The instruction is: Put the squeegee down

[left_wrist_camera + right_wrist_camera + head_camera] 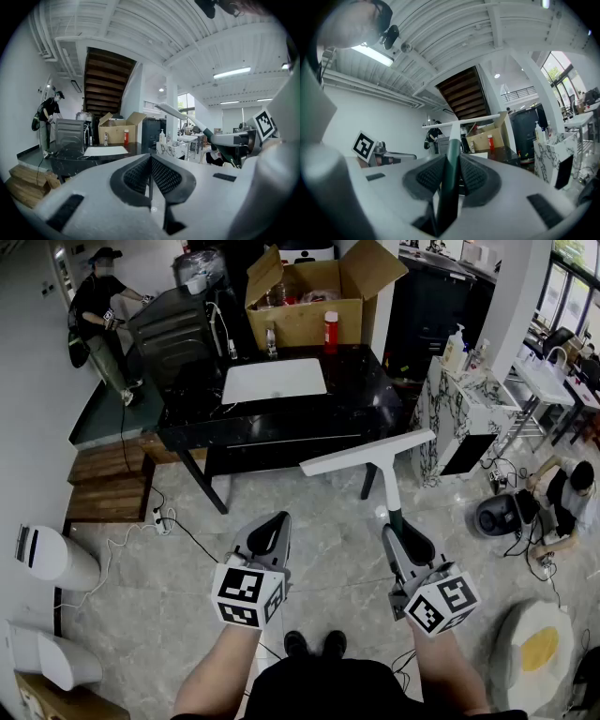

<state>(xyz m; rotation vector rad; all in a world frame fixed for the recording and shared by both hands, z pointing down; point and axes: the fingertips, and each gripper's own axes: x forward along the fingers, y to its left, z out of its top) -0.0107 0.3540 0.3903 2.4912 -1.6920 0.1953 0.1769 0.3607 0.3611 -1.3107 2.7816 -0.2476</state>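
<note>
On the left, the left gripper is carried empty, its jaws pressed together. To the right, the squeegee is held aloft over the floor, just short of the black surface. Its dark handle is clamped in the right gripper. The blade is best lowered flat onto a bare patch before those jaws are eased apart.

The left gripper has its jaws closed together, with nothing between them. Ahead and slightly left stands a black table bearing a white board, an open cardboard box and a red bottle. Up to the right, the squeegee slants out of the right gripper. Far left stands a person.
</note>
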